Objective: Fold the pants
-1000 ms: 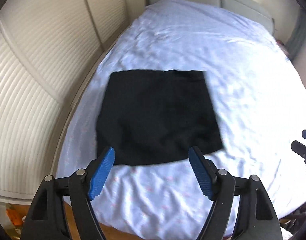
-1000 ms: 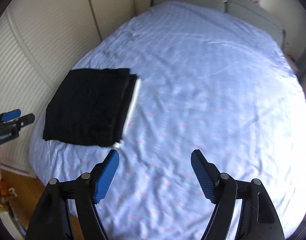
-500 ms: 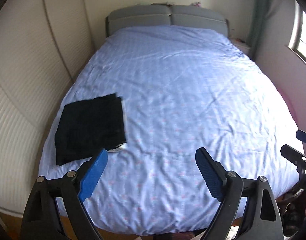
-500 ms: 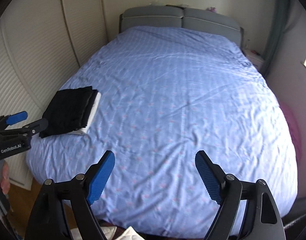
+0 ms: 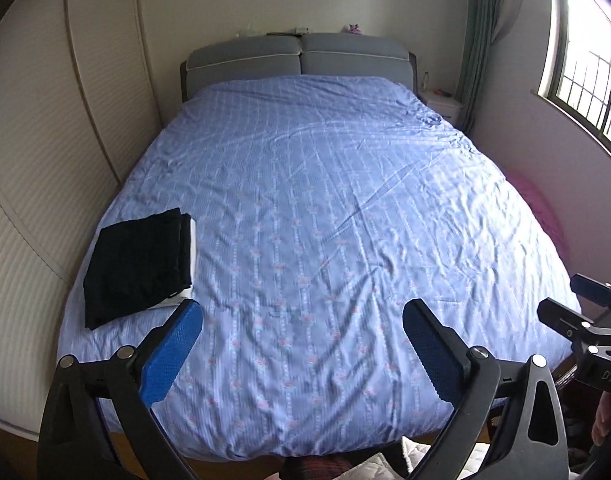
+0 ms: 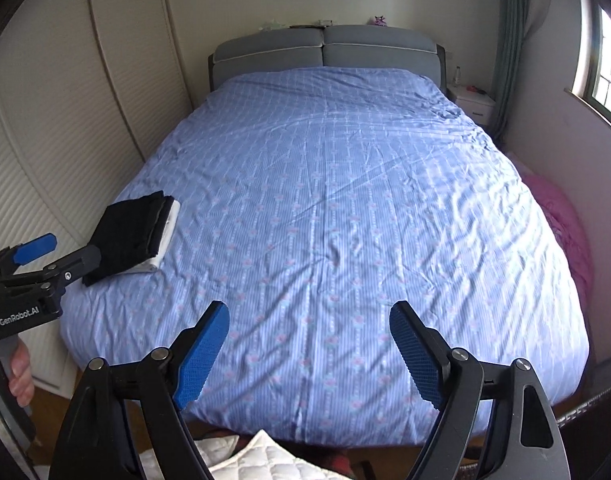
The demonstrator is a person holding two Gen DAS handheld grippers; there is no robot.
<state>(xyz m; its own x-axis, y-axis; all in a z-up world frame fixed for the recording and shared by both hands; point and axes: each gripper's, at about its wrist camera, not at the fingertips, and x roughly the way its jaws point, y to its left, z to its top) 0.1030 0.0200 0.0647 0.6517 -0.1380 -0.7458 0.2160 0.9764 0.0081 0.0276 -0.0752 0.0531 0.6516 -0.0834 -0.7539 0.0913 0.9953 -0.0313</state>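
Note:
Folded black pants (image 5: 135, 262) lie flat on a folded white cloth (image 5: 192, 240) at the near left corner of the blue bed (image 5: 325, 208). They also show in the right wrist view (image 6: 127, 236). My left gripper (image 5: 303, 322) is open and empty, held back from the foot of the bed, with the pants just left of its left finger. My right gripper (image 6: 309, 326) is open and empty, over the foot edge of the bed, well right of the pants. Each gripper shows at the edge of the other's view.
A ribbed white wardrobe (image 5: 37, 160) runs along the left of the bed. A grey headboard (image 5: 301, 56) stands at the far end. A white nightstand (image 6: 473, 106), green curtain (image 5: 481, 36) and window are at right. Pink fabric (image 6: 565, 216) lies beside the bed. White quilted cloth (image 6: 261, 460) lies below.
Both grippers have pulled back and up from the folded pants. The pants now sit smaller at the left, and the whole bed has come into view.

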